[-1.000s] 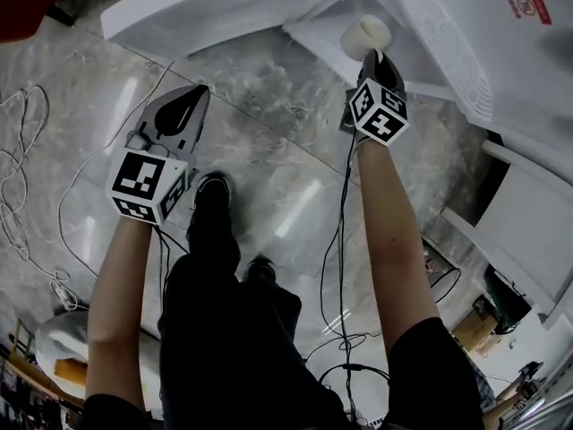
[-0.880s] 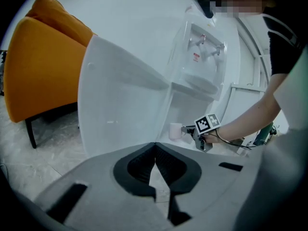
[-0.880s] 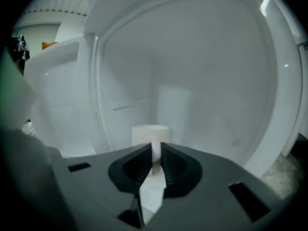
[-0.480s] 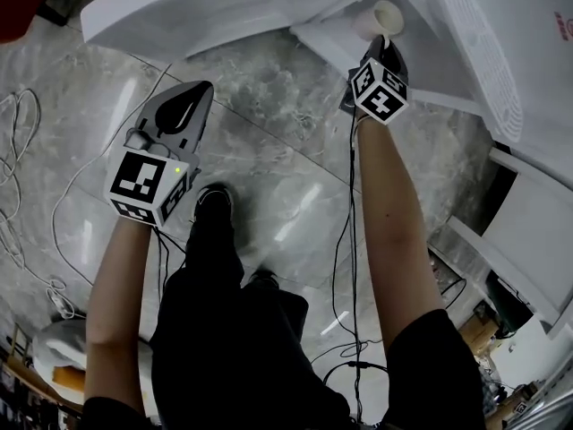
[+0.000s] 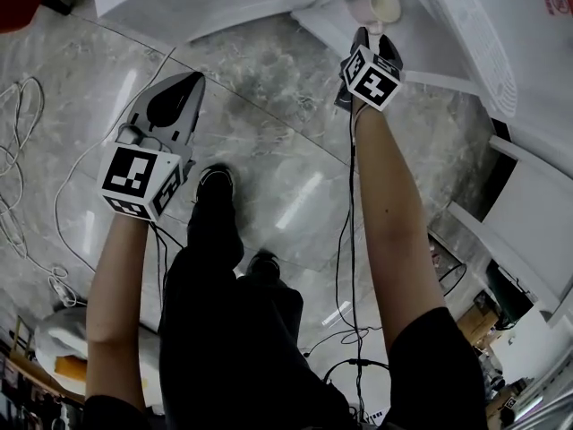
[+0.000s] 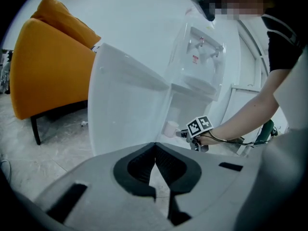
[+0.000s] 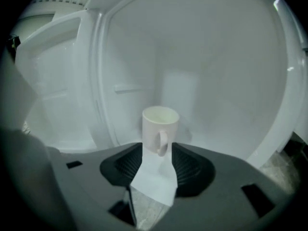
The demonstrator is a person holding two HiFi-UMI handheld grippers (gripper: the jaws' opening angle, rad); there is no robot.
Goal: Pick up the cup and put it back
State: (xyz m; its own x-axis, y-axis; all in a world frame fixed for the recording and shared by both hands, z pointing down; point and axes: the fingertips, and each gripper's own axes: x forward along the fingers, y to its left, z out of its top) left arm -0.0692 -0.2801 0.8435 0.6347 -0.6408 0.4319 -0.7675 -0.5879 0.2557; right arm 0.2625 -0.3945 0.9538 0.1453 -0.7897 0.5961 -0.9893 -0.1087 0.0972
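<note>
Floor (image 5: 269,150): grey marbled tile, glossy, with loose cables (image 5: 18,150) trailing at the person's left.
Water dispenser (image 6: 202,57): white, taps above. Its lower compartment (image 7: 216,81) is exposed, and the compartment door (image 6: 125,109) is swung wide.
Armchair (image 6: 43,71): orange, beside the door.
Left gripper (image 6: 155,146): held over the floor, well apart from the dispenser. Jaws closed tip to tip, nothing between them.
Right gripper (image 7: 158,148): at the compartment mouth. Jaws parted, just been opening. The pads (image 7: 187,162) stand clear on either side of the cup's handle, gripping nothing.
Cup (image 7: 160,124): white mug, upright on the compartment's floor, handle turned toward the right gripper, just ahead of its jaw tips.
</note>
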